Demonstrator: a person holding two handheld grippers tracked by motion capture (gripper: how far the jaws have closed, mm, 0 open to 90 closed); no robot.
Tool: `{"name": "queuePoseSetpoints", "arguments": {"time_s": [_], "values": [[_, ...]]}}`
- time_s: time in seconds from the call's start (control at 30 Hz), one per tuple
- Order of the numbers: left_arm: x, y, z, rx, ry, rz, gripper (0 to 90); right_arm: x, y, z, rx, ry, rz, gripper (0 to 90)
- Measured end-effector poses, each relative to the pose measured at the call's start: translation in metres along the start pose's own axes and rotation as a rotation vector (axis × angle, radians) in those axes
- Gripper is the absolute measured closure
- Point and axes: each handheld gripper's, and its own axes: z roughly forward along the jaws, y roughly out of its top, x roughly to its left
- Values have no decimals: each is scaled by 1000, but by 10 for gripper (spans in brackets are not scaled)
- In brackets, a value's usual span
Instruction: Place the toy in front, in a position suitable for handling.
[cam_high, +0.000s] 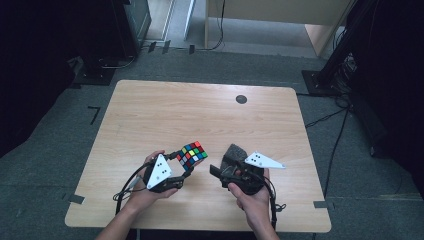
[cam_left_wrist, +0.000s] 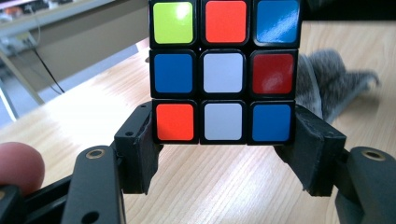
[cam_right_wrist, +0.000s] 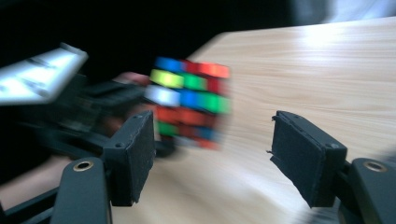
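One scrambled, multicoloured cube (cam_high: 192, 154) is sitting clamped in the left gripper (cam_high: 183, 161); the right gripper (cam_high: 216, 170) is gaping wide, holding nothing, near one grey cloth (cam_high: 236, 151).

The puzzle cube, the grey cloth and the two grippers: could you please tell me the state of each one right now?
Puzzle cube: scrambled, clamped by its bottom layer, held above the table.
Left gripper: shut on the puzzle cube.
Right gripper: open, nothing between its jaws, pointed at the cube.
Grey cloth: crumpled, lying on the table by the right gripper.
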Motion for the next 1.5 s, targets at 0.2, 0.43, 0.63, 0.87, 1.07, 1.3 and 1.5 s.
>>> {"name": "queuePoseSetpoints", "arguments": {"time_s": [0.2, 0.43, 0.63, 0.87, 1.07, 1.3, 1.5], "values": [[12, -1, -3, -5, 45, -67, 343, -27, -20, 17, 186, -303, -64, 319], [18, 0, -9, -26, 65, -119, 343, -49, -41, 34, 312, -414, -89, 338], [15, 2, -10, -32, 41, -117, 343, -55, -48, 37, 330, -440, -97, 497], [8, 2, -8, -14, 44, -80, 343, -60, -44, 24, 245, -403, -52, 703], [-6, 0, 0, 40, 22, 29, 343, -18, -15, 2, -31, -190, -116, 701], [-33, 3, 10, 105, 2, 164, 344, 39, -3, -4, -98, -104, -297, 692], [-47, 7, 19, 183, 53, 199, 344, 73, -24, 23, 12, -293, -629, 665]]}}
